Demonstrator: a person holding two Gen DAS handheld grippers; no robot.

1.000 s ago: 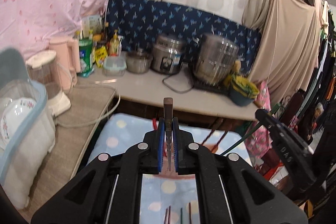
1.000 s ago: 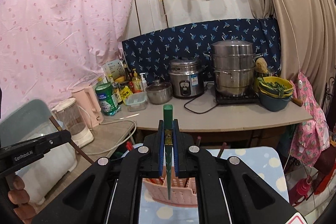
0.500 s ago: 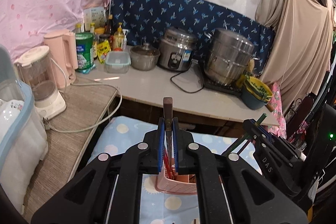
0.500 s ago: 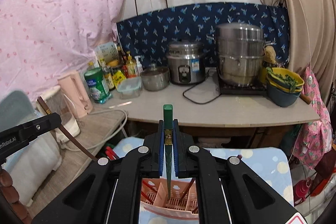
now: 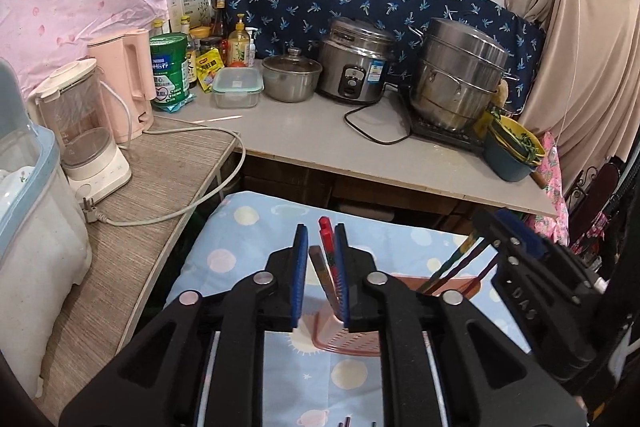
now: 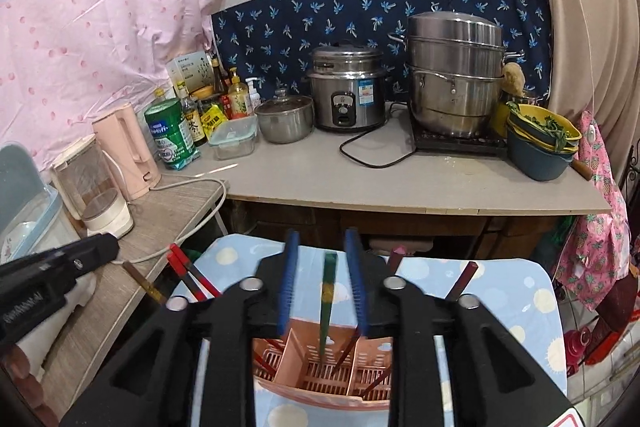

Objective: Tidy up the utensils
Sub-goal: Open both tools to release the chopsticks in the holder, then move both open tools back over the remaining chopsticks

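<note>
A pink slotted utensil basket [image 6: 320, 367] stands on the blue spotted tablecloth [image 6: 516, 291], just below both grippers. My right gripper [image 6: 322, 283] is open; a green chopstick [image 6: 327, 303] stands free between its pads, its tip in the basket's middle compartment. My left gripper [image 5: 320, 275] is open; a brown chopstick [image 5: 319, 267] and red chopsticks [image 5: 326, 235] stand between its pads, leaning in the basket [image 5: 348, 339]. Red chopsticks [image 6: 188, 271] and dark ones [image 6: 460, 279] lean in the basket. The left gripper also shows in the right wrist view [image 6: 52, 275].
A grey counter [image 6: 400, 183] behind holds a rice cooker [image 6: 348, 95], a steamer pot [image 6: 456, 67], a small pot [image 6: 284, 115], bowls [image 6: 540, 139], bottles and a green tin [image 6: 170, 131]. A pink kettle [image 5: 124, 83] and a blender [image 5: 80, 131] stand on the left side table.
Both grippers lowered over the basket and opened. The green chopstick and the brown chopstick were let go and now stand in the basket.
</note>
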